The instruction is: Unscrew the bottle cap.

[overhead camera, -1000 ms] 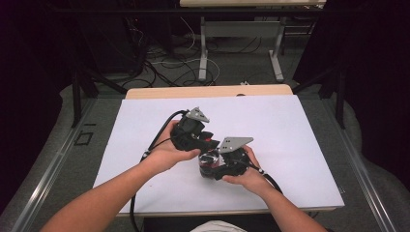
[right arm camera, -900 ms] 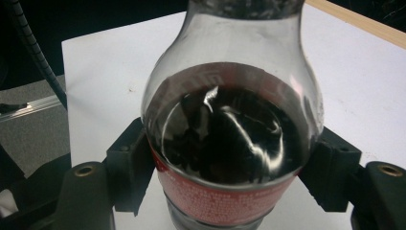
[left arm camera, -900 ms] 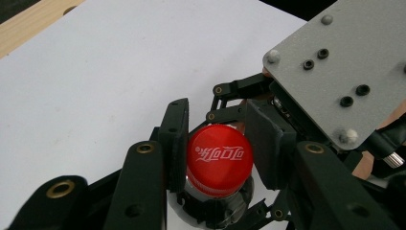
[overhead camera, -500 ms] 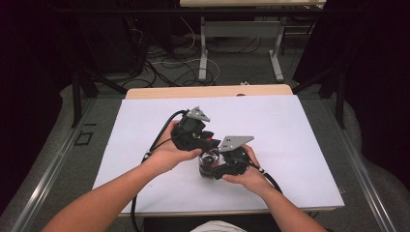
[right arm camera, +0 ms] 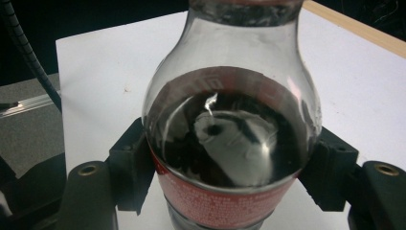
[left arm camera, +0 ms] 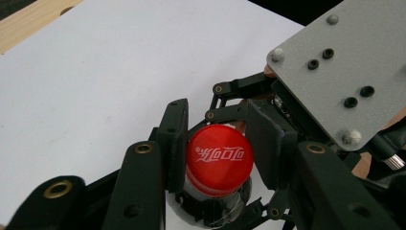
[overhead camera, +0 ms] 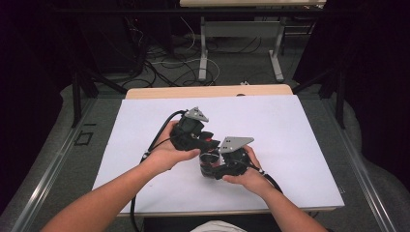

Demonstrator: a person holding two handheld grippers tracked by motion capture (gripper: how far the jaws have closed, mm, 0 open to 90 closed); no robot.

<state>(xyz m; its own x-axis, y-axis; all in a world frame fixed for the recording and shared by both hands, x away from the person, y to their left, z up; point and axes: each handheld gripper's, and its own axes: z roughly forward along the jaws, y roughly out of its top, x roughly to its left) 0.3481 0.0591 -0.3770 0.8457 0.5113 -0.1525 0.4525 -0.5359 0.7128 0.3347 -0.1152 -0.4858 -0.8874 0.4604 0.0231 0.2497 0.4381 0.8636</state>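
At mid-table nothing has shifted: the left gripper point(left arm camera: 218, 143) still pinches the smooth red cap point(left arm camera: 219, 159). The right gripper point(right arm camera: 225, 167) stays clamped around the glossy, bulbous cola bottle point(right arm camera: 232, 120).

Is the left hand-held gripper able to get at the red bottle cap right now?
Yes, it looks so: the left hand-held gripper already has its pads on either side of the red cap, with nothing between.
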